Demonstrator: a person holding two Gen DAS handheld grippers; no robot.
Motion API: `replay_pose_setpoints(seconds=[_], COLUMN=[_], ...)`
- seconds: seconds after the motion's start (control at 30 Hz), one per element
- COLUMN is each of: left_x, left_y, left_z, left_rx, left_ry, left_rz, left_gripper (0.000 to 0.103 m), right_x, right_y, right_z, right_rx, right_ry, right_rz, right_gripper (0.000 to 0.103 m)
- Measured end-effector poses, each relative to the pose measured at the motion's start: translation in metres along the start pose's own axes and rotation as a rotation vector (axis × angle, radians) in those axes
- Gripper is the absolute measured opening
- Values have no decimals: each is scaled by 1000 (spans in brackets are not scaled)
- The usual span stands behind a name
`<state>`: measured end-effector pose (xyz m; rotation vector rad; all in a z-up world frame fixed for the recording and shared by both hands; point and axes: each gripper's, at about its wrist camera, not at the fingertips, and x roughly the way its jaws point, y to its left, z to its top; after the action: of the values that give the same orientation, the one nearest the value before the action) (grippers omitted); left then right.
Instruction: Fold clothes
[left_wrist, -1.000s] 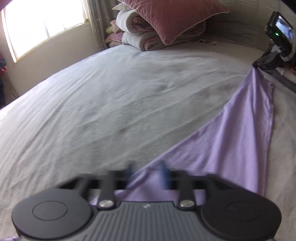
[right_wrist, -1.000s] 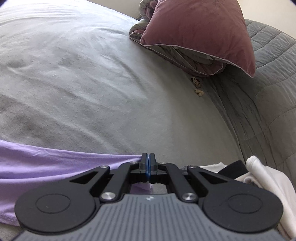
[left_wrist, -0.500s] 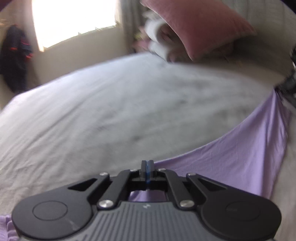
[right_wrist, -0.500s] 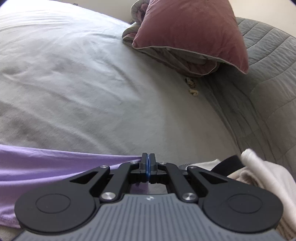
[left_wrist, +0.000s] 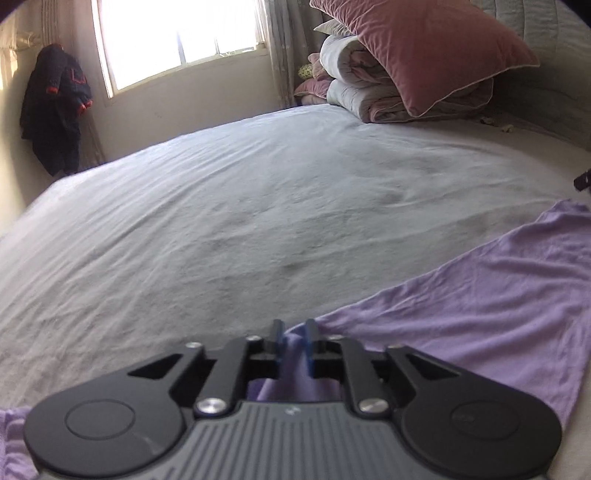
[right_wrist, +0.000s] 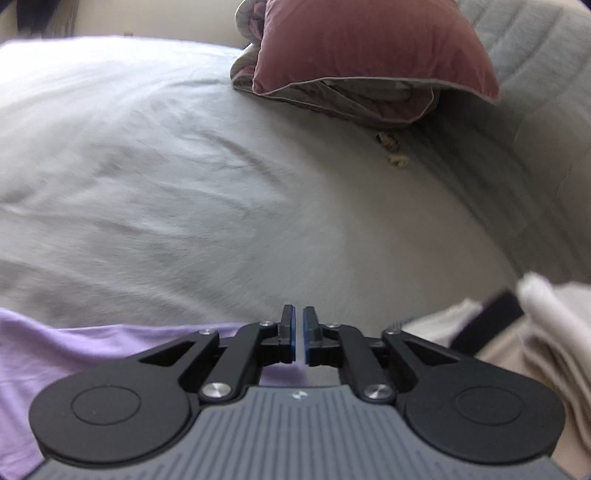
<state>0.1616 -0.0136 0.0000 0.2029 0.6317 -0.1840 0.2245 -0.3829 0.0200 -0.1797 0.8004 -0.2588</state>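
Laying-out step: left tongs (left_wrist: 293, 341) slightly apart around purple shirt (left_wrist: 480, 306), maybe loose; right tongs (right_wrist: 298, 338) narrowly parted, empty. Next, regrip an edge to fold.

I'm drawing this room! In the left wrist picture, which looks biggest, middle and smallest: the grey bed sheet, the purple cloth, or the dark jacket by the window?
1. Grey bed sheet: fills most of the view.
2. Purple cloth: looks large partly because it is close.
3. Dark jacket: looks smallest, but it hangs far off, so its real size is unsure.
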Motion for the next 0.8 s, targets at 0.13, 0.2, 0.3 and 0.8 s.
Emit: replay_pose_setpoints(seconds=[0.13, 0.2, 0.3, 0.8], left_x=[-33, -53, -81, -164], left_y=[-4, -4, -3, 41], left_z=[3, 3, -2, -77], left_rx=[-39, -62, -74, -320], left_ry=[1, 20, 52, 159], left_rz=[-93, -139, -180, -201], left_gripper=[43, 50, 56, 63], right_x=[-27, -41, -61, -165], right_y=[-4, -6, -9, 44], right_z=[-25, -37, -56, -111], right_rx=[108, 162, 243, 252], right_ry=[35, 52, 78, 108], right_rz=[109, 164, 246, 529], right_gripper=[36, 38, 38, 49])
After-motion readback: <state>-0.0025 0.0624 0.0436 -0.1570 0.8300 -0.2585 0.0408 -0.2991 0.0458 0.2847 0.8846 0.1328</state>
